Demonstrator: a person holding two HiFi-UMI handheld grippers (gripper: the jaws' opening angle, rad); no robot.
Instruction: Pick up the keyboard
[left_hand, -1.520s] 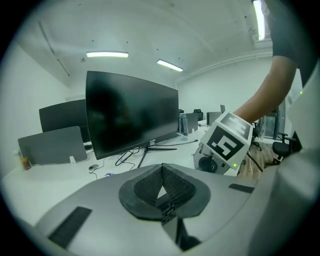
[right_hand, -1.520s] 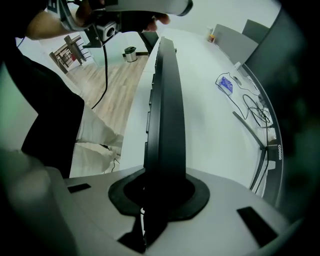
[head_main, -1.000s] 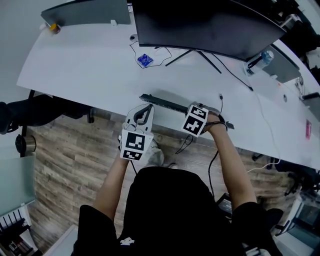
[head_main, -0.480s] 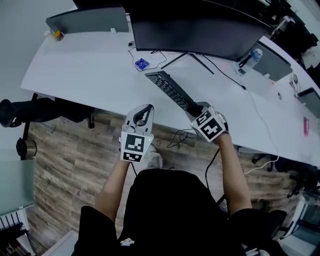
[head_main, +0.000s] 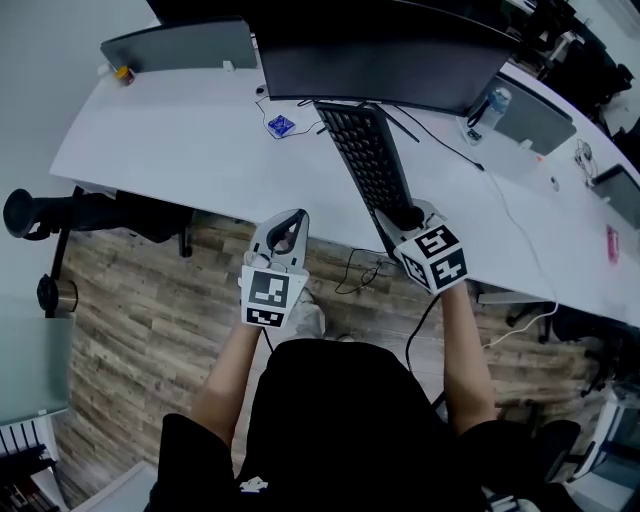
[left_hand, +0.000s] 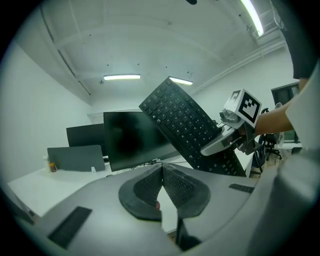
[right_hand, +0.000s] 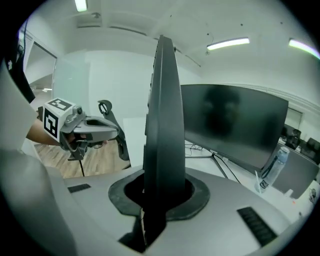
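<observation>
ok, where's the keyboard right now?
Head view, right of centre: the keyboard is clamped at its near end in the right gripper, held up off the desk with its far end toward the monitor.

One keyboard (head_main: 368, 160), two grippers (head_main: 296, 216) (head_main: 403, 213), one bottle (head_main: 488, 104)

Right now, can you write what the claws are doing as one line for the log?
right claw: shut on keyboard | keyboard: off the desk, tilted up | left claw: shut, empty
</observation>
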